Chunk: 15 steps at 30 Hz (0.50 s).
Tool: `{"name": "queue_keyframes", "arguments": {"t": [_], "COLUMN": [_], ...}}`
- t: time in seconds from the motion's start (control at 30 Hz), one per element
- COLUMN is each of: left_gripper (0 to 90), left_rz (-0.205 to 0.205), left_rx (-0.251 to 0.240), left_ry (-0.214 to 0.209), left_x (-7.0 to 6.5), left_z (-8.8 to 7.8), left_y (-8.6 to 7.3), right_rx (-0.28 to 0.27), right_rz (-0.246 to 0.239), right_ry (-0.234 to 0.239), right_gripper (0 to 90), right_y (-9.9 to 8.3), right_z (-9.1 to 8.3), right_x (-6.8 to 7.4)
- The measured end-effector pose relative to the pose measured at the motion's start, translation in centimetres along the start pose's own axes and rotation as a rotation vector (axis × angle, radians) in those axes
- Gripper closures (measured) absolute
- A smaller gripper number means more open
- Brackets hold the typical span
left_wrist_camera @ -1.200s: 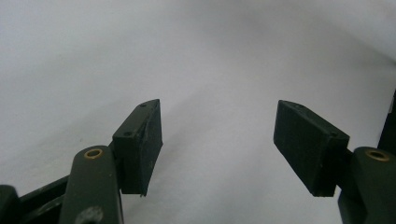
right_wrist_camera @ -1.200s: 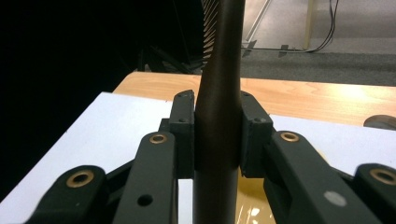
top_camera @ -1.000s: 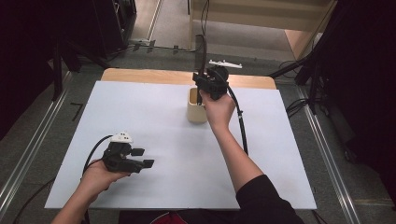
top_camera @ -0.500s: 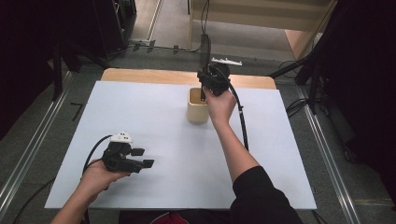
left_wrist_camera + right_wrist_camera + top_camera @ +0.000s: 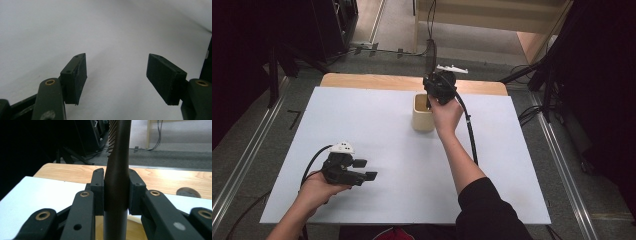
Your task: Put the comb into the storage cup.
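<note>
The right claw (image 5: pixel 116 195) is clamped on a dark comb (image 5: pixel 117 170), its two pads pressed against either side of the handle. The comb is held upright, its long axis running near vertical: the toothed end points up and the handle end points down into a cream cup (image 5: pixel 423 113) directly below. In the right gripper view the teeth are seen at the top left of the shaft, and the curved rim of the cup (image 5: pixel 135 220) is glimpsed under the jaws; whether the lower tip touches the inside of the cup cannot be told.

In the high view the right claw (image 5: pixel 430 90) is seen just above the cup, with the comb (image 5: pixel 430 55) rising as a thin dark line above it; the teeth are too small to be made out there. The cup stands at the far middle of the white counter (image 5: pixel 377 125), near the strip of bare wood at its back edge. That wooden strip and a round hole in it are shown closely in the right gripper view.

The left claw (image 5: pixel 364 169) is held low over the near left of the counter, well apart from the cup. In the left gripper view its jaws stand wide apart with nothing between them, and plain white counter (image 5: pixel 117 50) lies beyond.
</note>
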<state>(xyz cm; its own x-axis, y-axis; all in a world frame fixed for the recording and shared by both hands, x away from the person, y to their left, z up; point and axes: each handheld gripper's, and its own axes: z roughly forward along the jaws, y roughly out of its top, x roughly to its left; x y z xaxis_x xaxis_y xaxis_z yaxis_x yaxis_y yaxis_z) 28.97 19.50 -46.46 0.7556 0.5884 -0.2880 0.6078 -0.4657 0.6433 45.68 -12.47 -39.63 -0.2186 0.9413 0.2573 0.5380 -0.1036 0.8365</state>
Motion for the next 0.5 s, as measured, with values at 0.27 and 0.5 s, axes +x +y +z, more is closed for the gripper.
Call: {"name": "queue_keyframes", "arguments": {"t": [0.27,0.5], "left_gripper": [34.3,34.3], "left_rz": [-0.005,-0.002], "left_rx": [-0.004,-0.002], "left_ry": [0.000,-0.001], "left_x": [0.0,0.0], "left_z": [0.1,0.2], "left_y": [0.0,0.0], "right_rx": [-0.005,0.009], "right_rz": [-0.005,-0.004], "right_ry": [-0.006,-0.008], "right_gripper": [69.8,69.8], "right_y": [-0.9,-1.7], "right_z": [0.0,0.2], "right_x": [-0.4,-0.7]}}
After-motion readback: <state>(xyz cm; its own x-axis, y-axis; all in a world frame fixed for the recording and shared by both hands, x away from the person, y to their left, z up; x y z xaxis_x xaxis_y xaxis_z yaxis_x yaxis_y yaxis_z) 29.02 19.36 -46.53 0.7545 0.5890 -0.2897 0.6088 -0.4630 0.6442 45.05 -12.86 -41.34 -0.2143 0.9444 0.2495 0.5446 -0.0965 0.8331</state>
